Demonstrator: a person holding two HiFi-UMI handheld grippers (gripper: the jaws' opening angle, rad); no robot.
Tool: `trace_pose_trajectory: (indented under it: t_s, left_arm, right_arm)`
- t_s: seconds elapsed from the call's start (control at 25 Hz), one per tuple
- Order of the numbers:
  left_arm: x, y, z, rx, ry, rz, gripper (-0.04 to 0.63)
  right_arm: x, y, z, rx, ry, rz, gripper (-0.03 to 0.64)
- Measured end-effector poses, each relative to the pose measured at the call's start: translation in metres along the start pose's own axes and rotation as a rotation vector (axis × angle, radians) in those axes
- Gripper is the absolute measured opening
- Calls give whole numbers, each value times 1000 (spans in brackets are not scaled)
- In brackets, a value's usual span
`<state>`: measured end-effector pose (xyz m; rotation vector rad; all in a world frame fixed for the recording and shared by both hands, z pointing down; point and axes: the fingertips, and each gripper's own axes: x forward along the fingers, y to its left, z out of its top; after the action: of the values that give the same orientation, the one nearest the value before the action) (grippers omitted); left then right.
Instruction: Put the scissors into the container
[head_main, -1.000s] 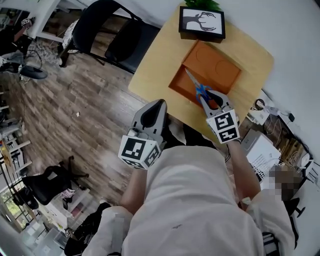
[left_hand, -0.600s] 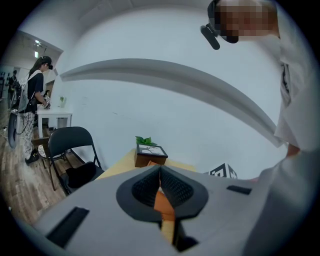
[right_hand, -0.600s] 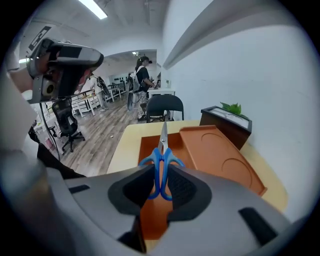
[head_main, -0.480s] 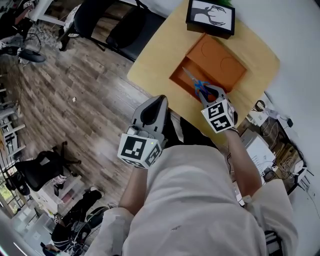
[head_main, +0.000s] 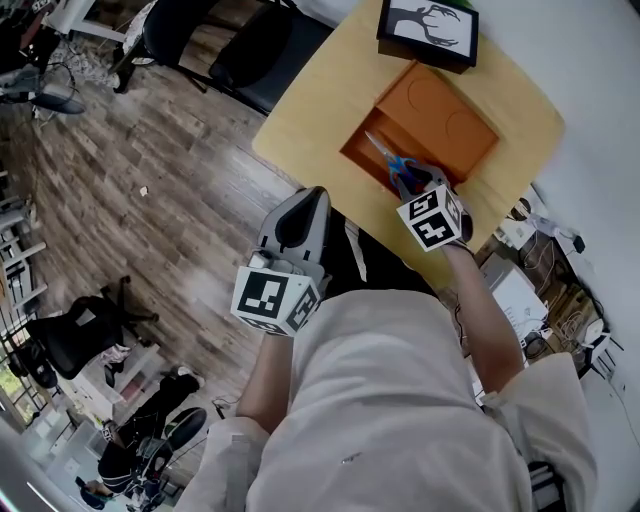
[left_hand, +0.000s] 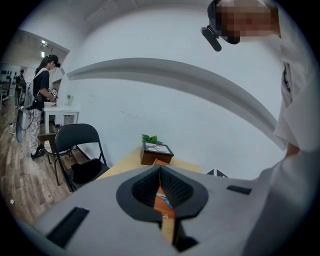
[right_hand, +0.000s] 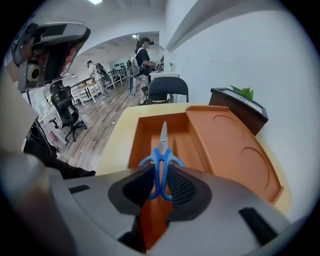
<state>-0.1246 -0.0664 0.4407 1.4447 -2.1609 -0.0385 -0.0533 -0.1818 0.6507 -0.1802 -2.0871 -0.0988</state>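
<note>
We are at the placing step. Our right tongs (right_hand: 160, 176) are clamped on the blue handles of the scissors (right_hand: 161, 150), one jaw pressing on each side. The closed blades point away from us toward 12 o'clock in the right gripper view.

The scissors hang over the long narrow slot (right_hand: 145, 132) on the left side of the orange container (right_hand: 232, 150). We cannot tell whether the tip touches its floor. In the head view the container sits on the wooden table (head_main: 320, 110) at about 1 o'clock from our body. A framed picture (head_main: 428, 25) stands just past it at 12 o'clock.

Our left tongs (head_main: 300, 215) hang off the table edge at about 8 o'clock from the container. Their jaws are drawn together with only a thin slit between them and nothing held, so they take no part in this step.

We judge the task to be nearly done. The next move calls for lowering the scissors along the slot until they lie flat in it. We should keep the blades in line with the walls, then spread the right jaws and draw back toward 6 o'clock without catching a handle loop.
</note>
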Motion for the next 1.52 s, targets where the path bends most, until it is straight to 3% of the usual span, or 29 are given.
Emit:
trace_pose_trajectory:
  t_s: [0.64, 1.52]
  left_arm:
    - [-3, 8, 1, -6, -5, 0, 6]
    - [-15, 8, -3, -11, -22, 39, 6]
  right_arm:
    - [25, 2, -12, -11, 130, -8, 85]
    - [24, -1, -11, -10, 116, 0, 81]
